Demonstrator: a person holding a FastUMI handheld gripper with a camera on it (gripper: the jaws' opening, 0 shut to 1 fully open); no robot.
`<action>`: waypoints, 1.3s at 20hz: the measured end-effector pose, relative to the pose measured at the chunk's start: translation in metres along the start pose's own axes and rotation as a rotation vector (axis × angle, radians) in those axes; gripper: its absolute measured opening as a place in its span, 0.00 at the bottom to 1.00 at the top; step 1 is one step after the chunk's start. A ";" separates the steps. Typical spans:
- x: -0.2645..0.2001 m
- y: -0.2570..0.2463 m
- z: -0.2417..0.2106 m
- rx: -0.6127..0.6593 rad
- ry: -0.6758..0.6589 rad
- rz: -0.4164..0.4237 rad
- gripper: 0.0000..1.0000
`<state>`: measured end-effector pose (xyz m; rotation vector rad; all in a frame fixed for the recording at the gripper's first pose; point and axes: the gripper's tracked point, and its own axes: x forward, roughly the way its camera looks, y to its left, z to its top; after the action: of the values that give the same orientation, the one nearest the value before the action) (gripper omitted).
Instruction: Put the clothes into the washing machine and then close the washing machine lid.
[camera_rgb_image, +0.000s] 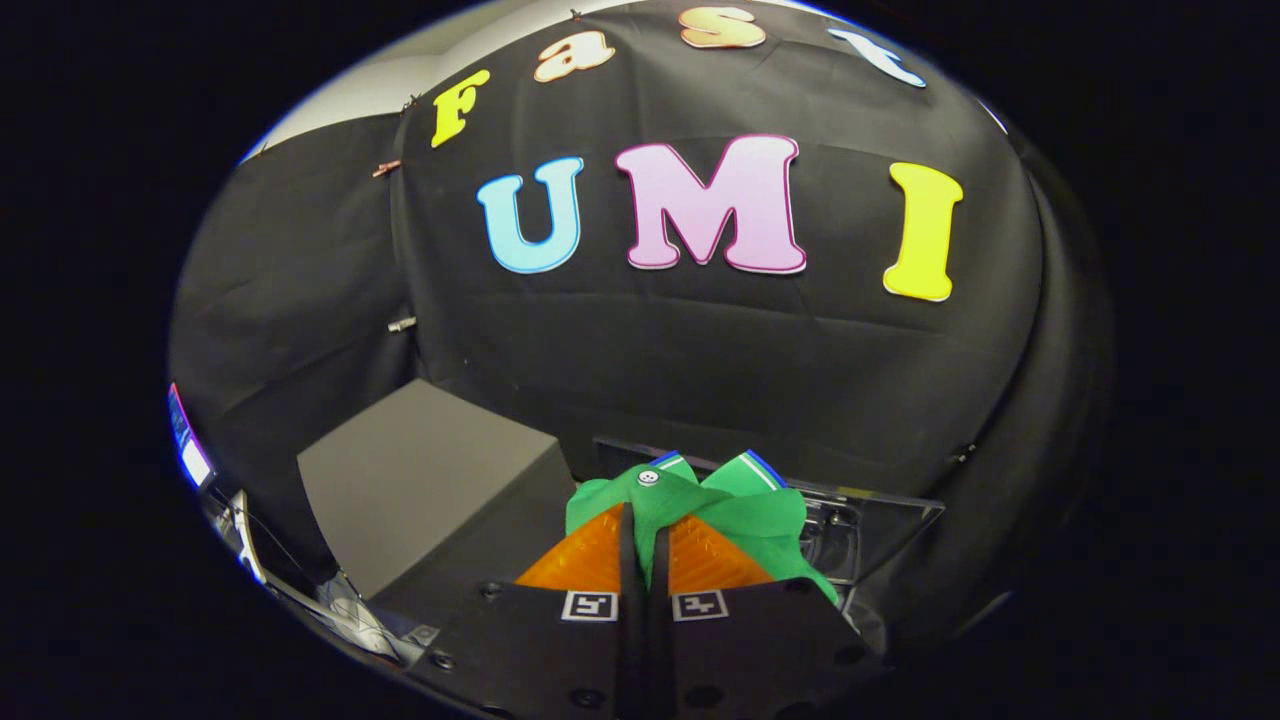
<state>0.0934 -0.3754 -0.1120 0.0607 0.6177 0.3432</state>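
hand-held gripper (645, 535) | fingers closed, pinching green garment (745, 515) | clear lid (880, 525) beyond

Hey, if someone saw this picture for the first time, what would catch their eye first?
The green shirt stands out: it is bunched at the gripper, whose jaws are closed on a fold of it. Just beyond and to its right sits a clear lid, propped open. A grey box stands to the left against the black wall.

One green garment (745, 505), one grey box (425, 475), one tongs (643, 540).
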 end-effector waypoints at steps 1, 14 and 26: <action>0.000 -0.008 -0.004 -0.007 0.000 0.000 0.05; 0.050 -0.049 -0.117 0.042 0.192 -0.050 0.05; 0.090 -0.076 -0.235 0.298 0.429 -0.246 0.05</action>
<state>0.0488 -0.4274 -0.3656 0.1980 1.0876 0.0197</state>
